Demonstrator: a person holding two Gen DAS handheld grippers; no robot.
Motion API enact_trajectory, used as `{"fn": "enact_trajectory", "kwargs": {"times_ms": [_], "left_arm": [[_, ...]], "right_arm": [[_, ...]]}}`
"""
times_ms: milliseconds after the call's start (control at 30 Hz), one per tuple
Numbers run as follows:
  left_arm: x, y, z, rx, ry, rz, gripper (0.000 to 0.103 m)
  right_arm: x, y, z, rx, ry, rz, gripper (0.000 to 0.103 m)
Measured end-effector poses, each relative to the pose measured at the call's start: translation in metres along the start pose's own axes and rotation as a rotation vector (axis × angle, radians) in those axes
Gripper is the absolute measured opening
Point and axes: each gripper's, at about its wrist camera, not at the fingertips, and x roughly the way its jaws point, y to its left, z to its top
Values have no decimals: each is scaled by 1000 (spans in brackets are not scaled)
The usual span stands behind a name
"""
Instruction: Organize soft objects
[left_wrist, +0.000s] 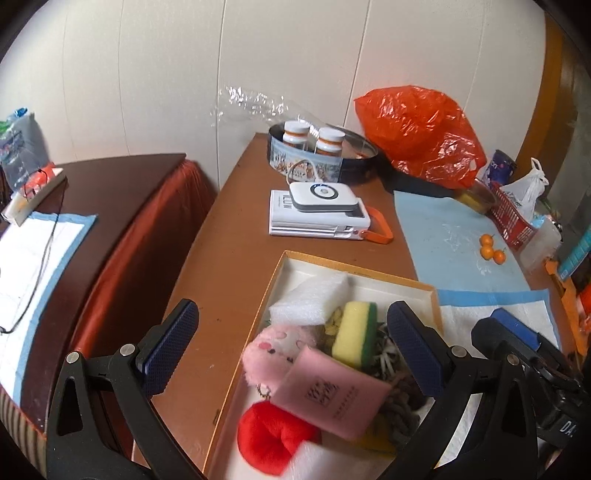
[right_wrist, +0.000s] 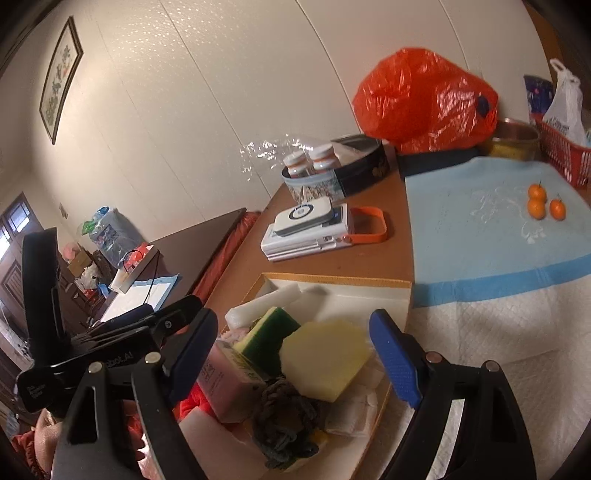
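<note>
- Hovering over a shallow cardboard box (left_wrist: 373, 271) on a brown table (left_wrist: 229, 266): left gripper (left_wrist: 293, 347), jaws spread wide, gripping nothing.
- Hanging beside it on the right: right gripper (right_wrist: 295, 354), jaws well apart, also empty.
- Lying piled inside the box: white foam block (left_wrist: 312, 299), yellow-green sponge (left_wrist: 354, 334), pink plush (left_wrist: 273, 349), pink packet (left_wrist: 332, 397), red plush (left_wrist: 275, 435), knotted rope (right_wrist: 286, 417).
- Sitting far beyond: orange plastic bag (left_wrist: 421, 129).

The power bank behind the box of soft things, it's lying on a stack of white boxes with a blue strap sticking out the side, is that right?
Nearly, but the strap is orange, not blue. The white power bank does lie on the stack of white boxes, behind the box of soft things. The left wrist view shows it clearly, and the right wrist view agrees.
</note>
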Motion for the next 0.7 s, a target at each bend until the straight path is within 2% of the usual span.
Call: {"fn": "enact_trajectory", "kwargs": {"times_ms": [167,367,500,700], "left_arm": [[-31,-5,-7,7,-46,8,103],[-67,-10,-13,6,-94,68,103],[-99,-15,-22,-1,-157,183,103],[-145,-29,-41,-7,-230,354,103]], "right_arm": [[-22,7,-4,-41,-51,-45,85],[-42,16,-9,-77,-95,-70,85],[-59,25,-14,-112,-122,-87,85],[-101,37,-21,-167,-225,-162,85]]}}
